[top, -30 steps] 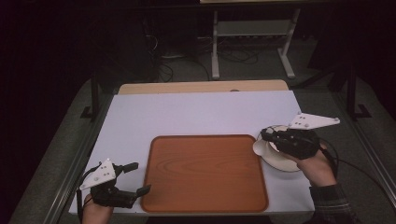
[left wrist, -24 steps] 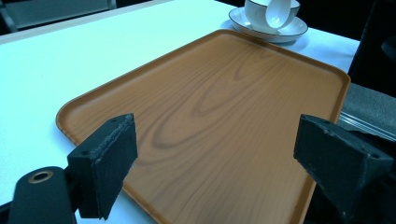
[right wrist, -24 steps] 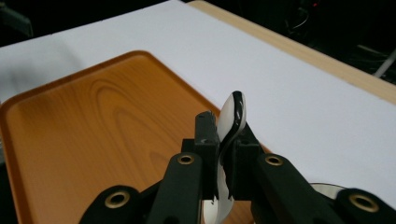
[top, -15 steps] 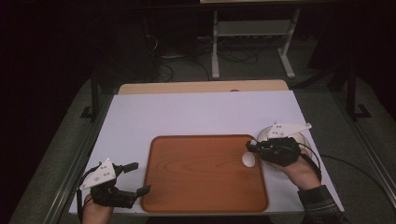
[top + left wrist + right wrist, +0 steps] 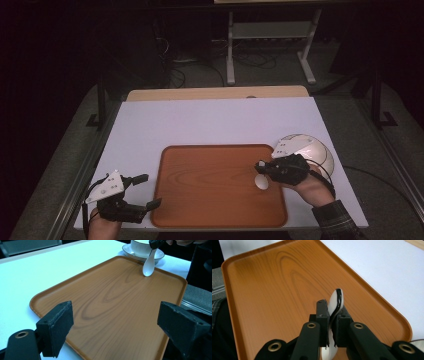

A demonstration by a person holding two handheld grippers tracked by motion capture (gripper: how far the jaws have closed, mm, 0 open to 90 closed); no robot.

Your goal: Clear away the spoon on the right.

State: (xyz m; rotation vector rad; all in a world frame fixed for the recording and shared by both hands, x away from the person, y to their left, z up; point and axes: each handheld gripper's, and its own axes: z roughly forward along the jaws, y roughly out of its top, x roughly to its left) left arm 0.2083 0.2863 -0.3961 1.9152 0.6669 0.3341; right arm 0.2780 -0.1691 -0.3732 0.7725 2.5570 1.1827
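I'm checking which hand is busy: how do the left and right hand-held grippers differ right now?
The left hand-held gripper has its jaws spread wide with nothing between them; the right hand-held gripper is shut on a white spoon. The left sits at the near left corner of the wooden tray, off its edge; the right reaches over the tray's right side. Both are black and held by a hand.

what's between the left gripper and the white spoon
Only bare wooden tray, as the left gripper view shows: the left gripper faces the spoon across it.
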